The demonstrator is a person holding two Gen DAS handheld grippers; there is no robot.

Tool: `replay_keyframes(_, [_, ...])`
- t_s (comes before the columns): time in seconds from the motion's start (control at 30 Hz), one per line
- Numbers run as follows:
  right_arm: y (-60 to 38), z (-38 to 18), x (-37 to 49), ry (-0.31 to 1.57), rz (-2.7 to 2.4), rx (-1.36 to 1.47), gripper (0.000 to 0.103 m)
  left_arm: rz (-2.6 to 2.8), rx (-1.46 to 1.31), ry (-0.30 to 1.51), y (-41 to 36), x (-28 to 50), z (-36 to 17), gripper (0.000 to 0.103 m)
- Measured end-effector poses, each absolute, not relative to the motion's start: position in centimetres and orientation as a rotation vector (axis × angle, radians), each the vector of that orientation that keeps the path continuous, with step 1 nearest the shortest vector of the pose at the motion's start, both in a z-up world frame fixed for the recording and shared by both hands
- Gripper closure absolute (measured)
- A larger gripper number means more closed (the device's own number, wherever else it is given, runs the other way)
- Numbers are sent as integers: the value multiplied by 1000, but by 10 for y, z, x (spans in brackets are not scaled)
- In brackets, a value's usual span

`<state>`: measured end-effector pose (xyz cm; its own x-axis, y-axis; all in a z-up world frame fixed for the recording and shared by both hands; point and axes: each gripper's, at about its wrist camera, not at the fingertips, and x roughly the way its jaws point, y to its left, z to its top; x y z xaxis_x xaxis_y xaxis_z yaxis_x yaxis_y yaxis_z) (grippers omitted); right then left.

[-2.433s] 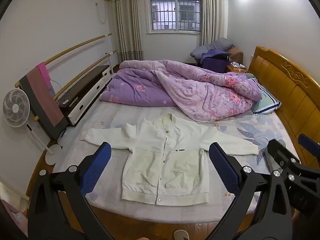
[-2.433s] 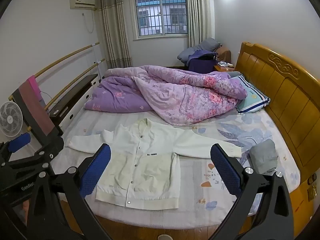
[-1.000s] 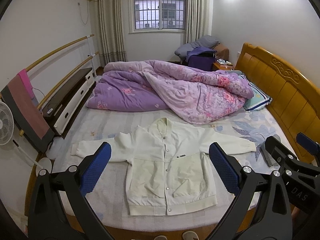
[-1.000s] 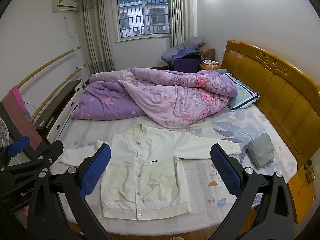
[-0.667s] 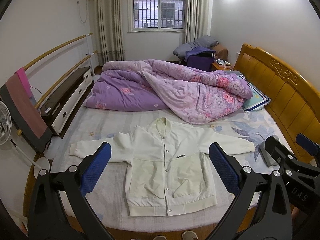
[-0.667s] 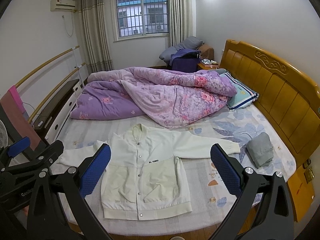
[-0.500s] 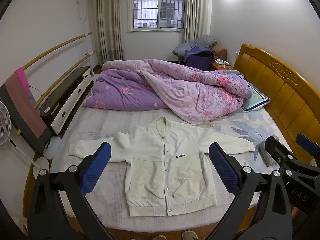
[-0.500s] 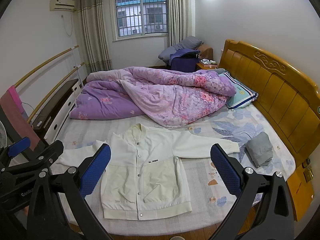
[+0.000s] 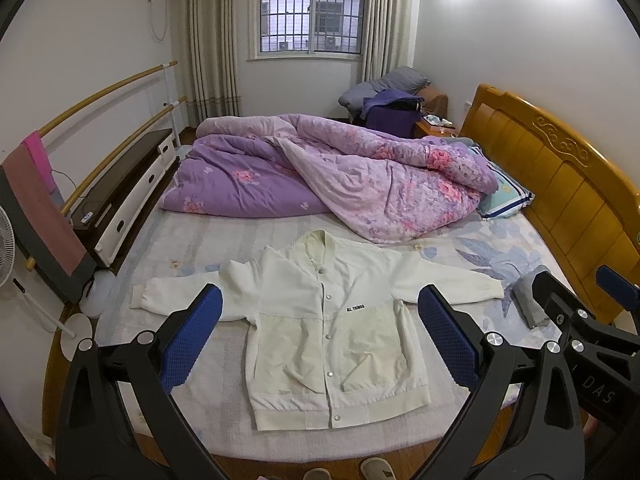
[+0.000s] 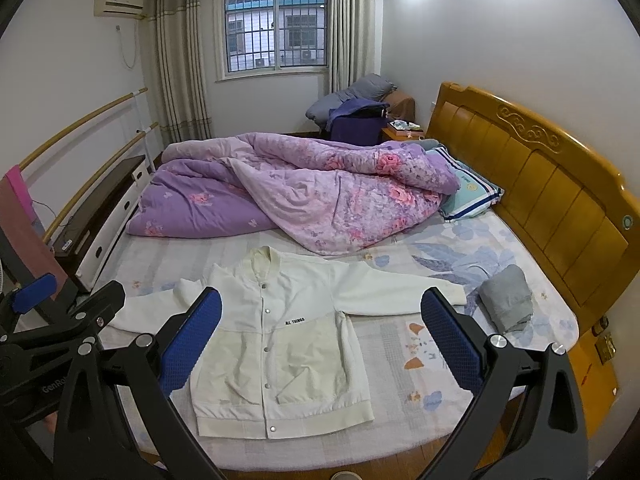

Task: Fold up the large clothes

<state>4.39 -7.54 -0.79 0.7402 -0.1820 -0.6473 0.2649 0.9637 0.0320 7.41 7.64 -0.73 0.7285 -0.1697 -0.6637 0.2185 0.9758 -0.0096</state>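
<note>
A cream-white snap-button jacket [image 9: 332,320] [image 10: 280,332] lies flat and face up on the near half of the bed, sleeves spread out to both sides, collar pointing away from me. My left gripper [image 9: 320,340] hangs open above the bed's near edge, well short of the jacket's hem, with nothing between its blue pads. My right gripper [image 10: 320,340] is open too, held at the same height, empty. Each gripper shows at the side of the other's view.
A rumpled purple floral duvet [image 9: 332,176] fills the far half of the bed. A folded grey garment [image 10: 507,297] lies at the right, near the wooden headboard [image 10: 540,184]. A striped pillow [image 10: 468,192], a fan [image 9: 8,248] and slippers [image 9: 376,470] on the floor are also in view.
Both grippers have drawn back and risen a little from the bed, so the jacket looks smaller and further off. The jacket has not moved. Both stay open.
</note>
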Motion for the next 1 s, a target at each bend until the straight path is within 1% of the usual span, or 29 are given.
replay_keyframes(0.2, [-71,-7,41,706,-268,122,7,-236,73,732,65,66,-8,5])
replay_keyframes(0.23, [-71,-7,40,707,-271,122,7,-245,69,741,84,74,-10,5])
replay_keyframes(0.57, [-63,-7,30,713,-305,117,7,-277,64,760,96,76,-12,5])
replay_keyframes(1.0, [-72,-16,42,754,-305,124,7,-283,72,792,89,82,-23,5])
